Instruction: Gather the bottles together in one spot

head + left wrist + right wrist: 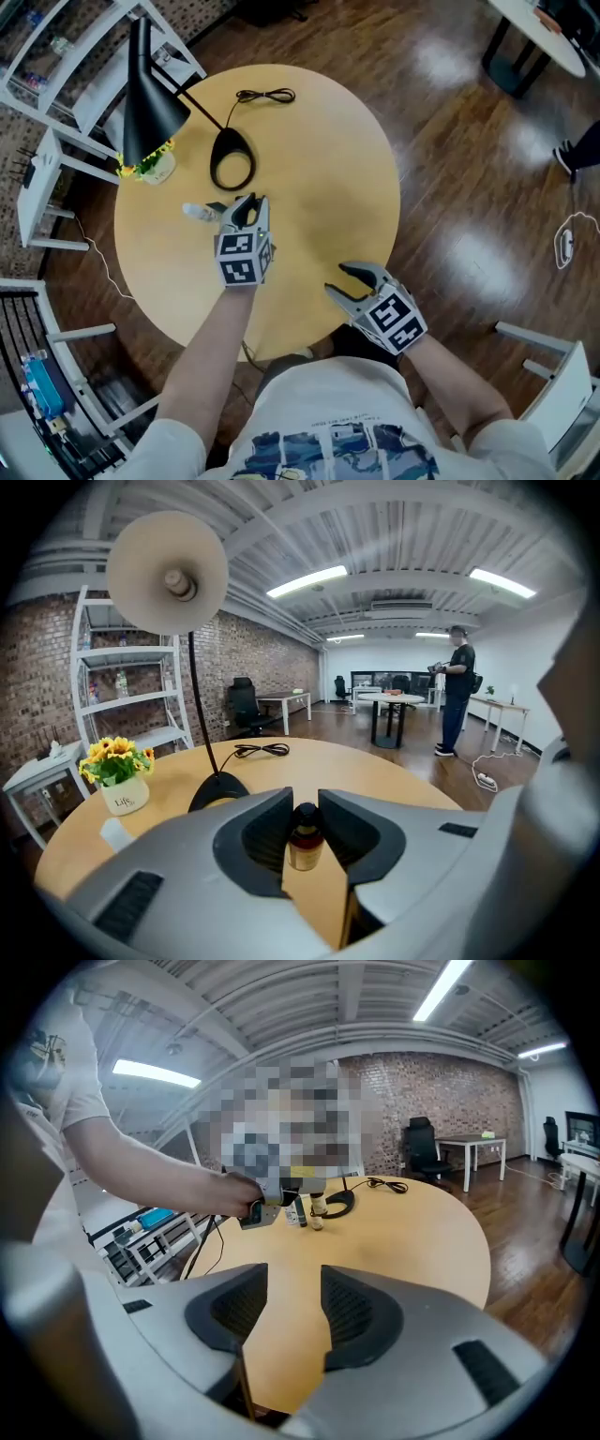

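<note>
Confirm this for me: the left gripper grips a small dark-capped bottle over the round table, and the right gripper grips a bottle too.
Not quite. The right gripper grips nothing: the right gripper view shows its jaws apart with only bare table between them. The rest holds: the left gripper grips a small dark-capped bottle over the round table.
</note>
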The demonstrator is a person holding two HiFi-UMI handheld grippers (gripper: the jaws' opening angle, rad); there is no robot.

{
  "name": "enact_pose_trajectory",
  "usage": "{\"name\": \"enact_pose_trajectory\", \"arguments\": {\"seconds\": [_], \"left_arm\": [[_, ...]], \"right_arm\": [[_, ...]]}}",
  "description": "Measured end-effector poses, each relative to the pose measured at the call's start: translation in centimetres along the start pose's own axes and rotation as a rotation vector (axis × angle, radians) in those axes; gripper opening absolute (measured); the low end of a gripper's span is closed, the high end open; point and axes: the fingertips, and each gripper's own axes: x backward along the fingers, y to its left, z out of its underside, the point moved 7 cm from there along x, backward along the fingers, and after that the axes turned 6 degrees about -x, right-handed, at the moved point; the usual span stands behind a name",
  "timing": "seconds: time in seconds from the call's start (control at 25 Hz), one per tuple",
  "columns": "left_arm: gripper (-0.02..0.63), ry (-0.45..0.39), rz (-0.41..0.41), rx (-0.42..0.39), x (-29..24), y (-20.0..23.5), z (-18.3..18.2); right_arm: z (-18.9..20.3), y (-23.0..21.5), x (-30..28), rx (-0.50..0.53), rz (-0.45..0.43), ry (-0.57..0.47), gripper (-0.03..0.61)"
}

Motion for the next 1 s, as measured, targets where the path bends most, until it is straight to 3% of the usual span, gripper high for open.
{"name": "enact_pose_trajectory", "arguments": {"seconds": [0.48,0.8,1.0], "left_arm": [[0.08,0.078,-0.095,0.026,-6.1,3.3,3.2],[0.08,0.092,-0.105,0.055,-7.2,4.0,4.4],[0.08,0.061,-0.084,0.094,-7.8,4.6,4.9]], "right_arm": [[-0.2,-2.6,-1.1,-0.037,0.005,0.051,0.206],[-1.5,-4.1,-2.3,-0.031,0.035,0.067,0.206],[-2.2,-3.2,-3.3,-0.03,0.007,0.076,0.206]]}}
